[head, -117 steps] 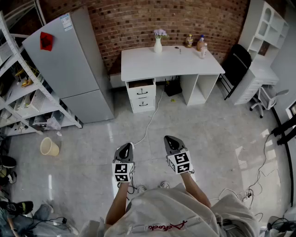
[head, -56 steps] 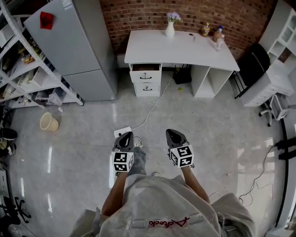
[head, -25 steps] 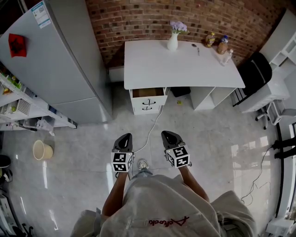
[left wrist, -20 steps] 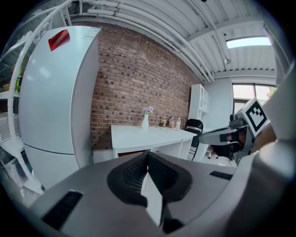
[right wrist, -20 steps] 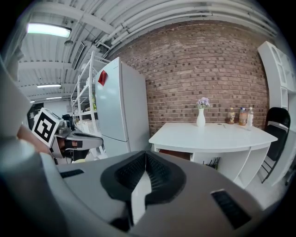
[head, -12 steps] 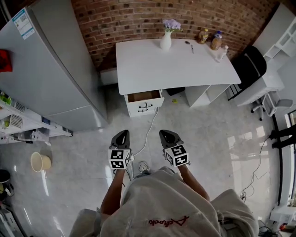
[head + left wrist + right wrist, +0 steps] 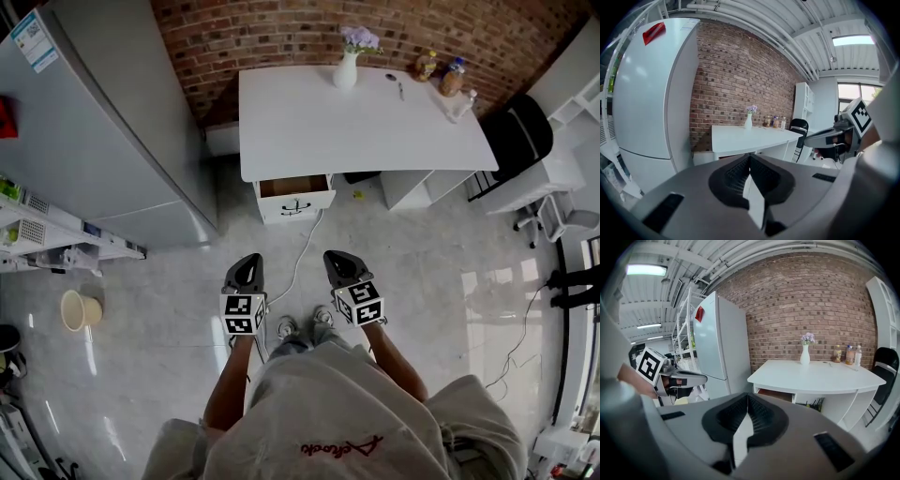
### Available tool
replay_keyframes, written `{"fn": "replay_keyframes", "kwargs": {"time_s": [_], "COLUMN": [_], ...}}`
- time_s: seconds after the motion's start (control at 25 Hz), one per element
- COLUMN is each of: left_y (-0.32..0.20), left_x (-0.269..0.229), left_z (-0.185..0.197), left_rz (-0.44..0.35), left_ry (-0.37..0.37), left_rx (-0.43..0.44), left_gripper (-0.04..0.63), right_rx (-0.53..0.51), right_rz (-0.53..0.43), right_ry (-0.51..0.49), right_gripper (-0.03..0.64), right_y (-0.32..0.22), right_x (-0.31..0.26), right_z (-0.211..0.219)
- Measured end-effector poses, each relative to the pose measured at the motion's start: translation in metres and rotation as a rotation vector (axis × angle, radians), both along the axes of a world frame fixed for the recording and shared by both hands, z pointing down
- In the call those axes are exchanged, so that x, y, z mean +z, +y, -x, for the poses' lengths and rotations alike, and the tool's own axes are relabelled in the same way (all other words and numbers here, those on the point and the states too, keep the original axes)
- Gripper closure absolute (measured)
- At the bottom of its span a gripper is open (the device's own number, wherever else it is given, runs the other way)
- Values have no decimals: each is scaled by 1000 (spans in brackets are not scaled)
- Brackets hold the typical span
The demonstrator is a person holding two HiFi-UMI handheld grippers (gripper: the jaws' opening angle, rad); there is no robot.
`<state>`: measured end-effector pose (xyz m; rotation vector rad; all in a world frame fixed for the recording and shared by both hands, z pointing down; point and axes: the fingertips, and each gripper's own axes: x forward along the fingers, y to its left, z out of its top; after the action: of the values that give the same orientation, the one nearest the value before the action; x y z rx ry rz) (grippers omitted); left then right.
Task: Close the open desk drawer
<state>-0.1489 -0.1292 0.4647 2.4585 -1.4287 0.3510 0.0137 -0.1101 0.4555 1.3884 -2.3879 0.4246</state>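
The white desk (image 7: 366,122) stands against the brick wall. Its top left drawer (image 7: 293,187) is pulled out, with the brown inside showing; a second drawer front (image 7: 296,206) sits below it. In the right gripper view the open drawer (image 7: 775,393) shows under the desk top (image 7: 820,376). My left gripper (image 7: 248,260) and right gripper (image 7: 333,256) hover side by side over the floor, well short of the desk and pointing toward it. Both are shut with nothing between the jaws, as the left gripper (image 7: 750,157) and right gripper (image 7: 747,397) show in their own views.
A grey fridge (image 7: 94,122) stands left of the desk. A white cable (image 7: 300,255) runs over the floor from the desk toward my feet. A bucket (image 7: 75,310) sits at far left, a black chair (image 7: 518,131) at right. A vase (image 7: 346,71) and bottles (image 7: 439,73) stand on the desk.
The person has walked toward the desk, which has come nearer in the head view. Both grippers travelled forward with the person, still shut and side by side.
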Motion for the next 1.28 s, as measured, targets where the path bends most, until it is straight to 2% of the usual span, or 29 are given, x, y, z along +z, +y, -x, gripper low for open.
{"fn": "replay_keyframes", "kwargs": {"time_s": [0.4, 0.72, 1.28], "left_y": [-22, -34, -43], "left_x": [-3, 13, 93], "left_z": [-19, -40, -61], "left_rz": [-6, 29, 123], "left_ry": [-27, -47, -53], "left_rx": [-3, 22, 9], "left_gripper": [583, 583, 583], "right_rx": [-13, 1, 1], "right_rz": [-18, 32, 138], "right_ry": [-15, -28, -61], "right_gripper": [598, 598, 598], "right_y": [-35, -48, -59], "right_x": [-5, 22, 109], "right_z": [-22, -40, -53]}}
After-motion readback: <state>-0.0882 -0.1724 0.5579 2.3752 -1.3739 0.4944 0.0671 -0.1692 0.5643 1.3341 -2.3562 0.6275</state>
